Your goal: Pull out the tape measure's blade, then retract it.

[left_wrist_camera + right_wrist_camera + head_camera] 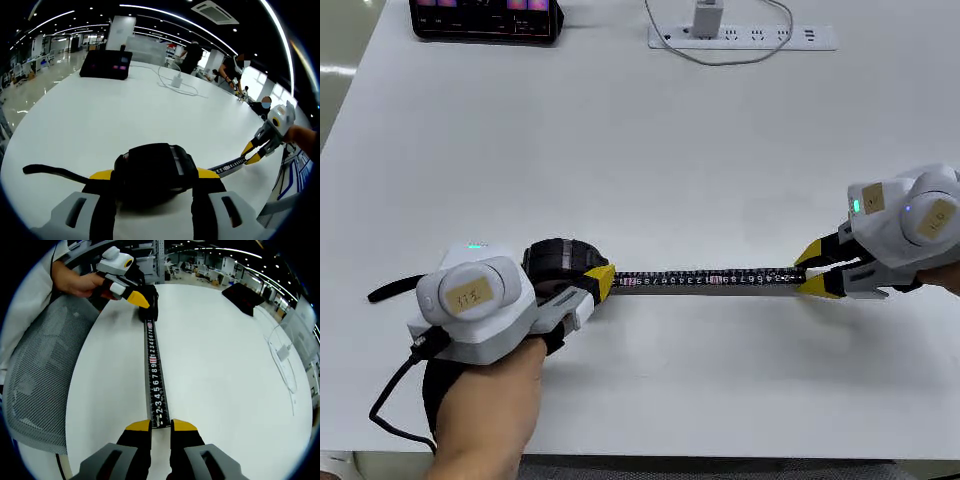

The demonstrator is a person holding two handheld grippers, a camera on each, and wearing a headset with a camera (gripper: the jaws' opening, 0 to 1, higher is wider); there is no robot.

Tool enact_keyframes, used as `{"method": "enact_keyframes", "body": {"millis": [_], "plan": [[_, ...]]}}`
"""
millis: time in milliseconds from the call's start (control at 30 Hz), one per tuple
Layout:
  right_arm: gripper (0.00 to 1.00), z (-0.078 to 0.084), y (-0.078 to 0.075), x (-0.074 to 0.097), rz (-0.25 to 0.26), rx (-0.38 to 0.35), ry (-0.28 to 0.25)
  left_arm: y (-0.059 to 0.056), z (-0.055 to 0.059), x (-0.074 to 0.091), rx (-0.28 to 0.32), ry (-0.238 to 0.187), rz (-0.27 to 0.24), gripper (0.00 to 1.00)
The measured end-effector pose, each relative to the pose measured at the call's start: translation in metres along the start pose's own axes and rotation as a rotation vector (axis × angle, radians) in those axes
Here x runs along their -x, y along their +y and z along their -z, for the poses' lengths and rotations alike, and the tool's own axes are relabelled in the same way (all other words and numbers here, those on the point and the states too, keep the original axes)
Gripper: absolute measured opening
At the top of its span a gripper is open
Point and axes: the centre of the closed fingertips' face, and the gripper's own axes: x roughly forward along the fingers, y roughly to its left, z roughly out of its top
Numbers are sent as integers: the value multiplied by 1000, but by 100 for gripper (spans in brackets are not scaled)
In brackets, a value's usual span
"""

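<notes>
A black tape measure case rests on the white table, and my left gripper is shut on it from the left. In the left gripper view the case sits between the yellow-tipped jaws. The blade, dark with printed numbers, lies drawn out flat to the right across the table. My right gripper is shut on its far end. The right gripper view shows the blade running from my right gripper to the case and the left gripper.
A white power strip with a charger and cable lies at the table's back edge. A dark tablet stands at the back left. The case's black strap trails left. A mesh chair stands beside the table.
</notes>
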Motion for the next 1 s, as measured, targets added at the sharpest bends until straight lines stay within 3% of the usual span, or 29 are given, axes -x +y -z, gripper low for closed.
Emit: {"method": "enact_keyframes", "body": {"millis": [1000], "plan": [[10, -30, 4, -17, -45, -11, -60, 0, 0, -1, 30, -6, 17, 56]]}}
